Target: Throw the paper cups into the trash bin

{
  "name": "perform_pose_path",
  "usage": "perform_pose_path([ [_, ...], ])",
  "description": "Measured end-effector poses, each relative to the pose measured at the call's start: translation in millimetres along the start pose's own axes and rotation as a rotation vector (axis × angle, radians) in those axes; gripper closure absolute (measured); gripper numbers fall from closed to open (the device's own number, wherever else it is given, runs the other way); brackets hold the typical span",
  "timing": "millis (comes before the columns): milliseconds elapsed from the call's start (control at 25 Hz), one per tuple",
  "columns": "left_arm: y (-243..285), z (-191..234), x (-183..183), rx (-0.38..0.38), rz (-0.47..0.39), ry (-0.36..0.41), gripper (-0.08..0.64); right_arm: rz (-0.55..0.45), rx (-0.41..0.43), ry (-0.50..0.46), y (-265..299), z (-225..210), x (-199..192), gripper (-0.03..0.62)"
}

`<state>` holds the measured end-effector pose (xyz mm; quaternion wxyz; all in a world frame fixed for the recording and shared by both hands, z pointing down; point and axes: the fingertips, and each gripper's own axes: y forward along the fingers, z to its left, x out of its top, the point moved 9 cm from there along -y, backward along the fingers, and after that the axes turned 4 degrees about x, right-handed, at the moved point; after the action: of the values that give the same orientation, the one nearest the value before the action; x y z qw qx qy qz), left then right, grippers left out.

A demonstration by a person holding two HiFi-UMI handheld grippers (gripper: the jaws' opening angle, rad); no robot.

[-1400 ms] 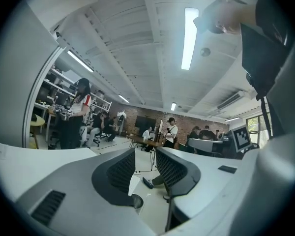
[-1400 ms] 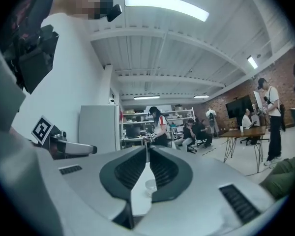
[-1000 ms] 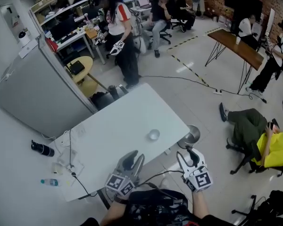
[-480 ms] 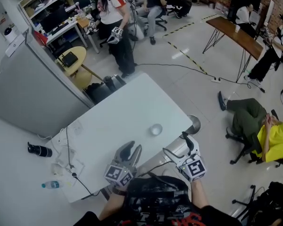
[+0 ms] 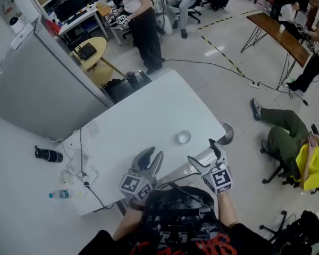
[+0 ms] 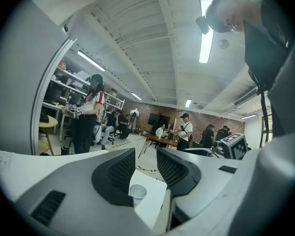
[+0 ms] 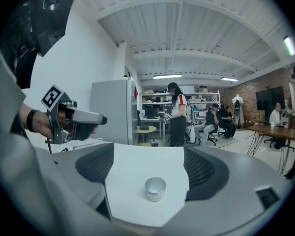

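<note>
On the white worktop [image 5: 133, 126] a single paper cup [image 5: 184, 137] stands upright with its mouth up, alone on bare surface and close to the worktop's right edge as the head view shows it. Nearer the person than the cup, the right gripper [image 5: 201, 152] hovers over that edge with its fingers spread wide and nothing between them; in the right gripper view the cup [image 7: 155, 188] sits beyond the open gap, untouched by the right gripper [image 7: 147, 163]. To the cup's left and also nearer the person, the left gripper [image 5: 151, 158] is held over the worktop with its fingers only a little apart and empty; the left gripper view shows the cup [image 6: 137, 192] low in the narrow gap, well beyond the fingertips of the left gripper [image 6: 146, 168]. Just to the right of the cup, off the worktop's edge, a round silver trash bin [image 5: 225, 134] stands on the floor. Far to the cup's left, cables [image 5: 81, 169] lie at the worktop's corner, and on the floor past them are a water bottle [image 5: 58, 194] and a dark cylindrical object [image 5: 48, 154]. Beyond the cup, a grey cabinet [image 5: 37, 84] stands by the worktop's far corner, a standing person [image 5: 143, 20] is farther off, and to the cup's right a seated person in yellow [image 5: 313, 166] leans back.
</note>
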<state>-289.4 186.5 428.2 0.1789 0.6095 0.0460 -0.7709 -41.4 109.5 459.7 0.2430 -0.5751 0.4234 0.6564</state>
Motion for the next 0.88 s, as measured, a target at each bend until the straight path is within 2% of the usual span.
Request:
perform_pose_path([
  [120,0,-4,2,-0.018,0.013,0.020,0.425,0.051,0.023,-0.025,12,3,-14,0.143],
  [240,0,-5,4,-0.015,0.013,0.031,0.425,0.078,0.034,-0.006,26,2,-28,0.143],
  [760,-22,16,4,0.085,0.012,0.019,0.425,0.197,0.053,0.051,81,-20,-95,0.144],
  [800,-23,17,4,0.092,0.011,0.017,0.425,0.201,0.053,0.065,85,-22,-100,0.193],
  [880,-25,19,4,0.102,0.010,0.015,0.425,0.217,0.052,0.090,93,-25,-112,0.193],
])
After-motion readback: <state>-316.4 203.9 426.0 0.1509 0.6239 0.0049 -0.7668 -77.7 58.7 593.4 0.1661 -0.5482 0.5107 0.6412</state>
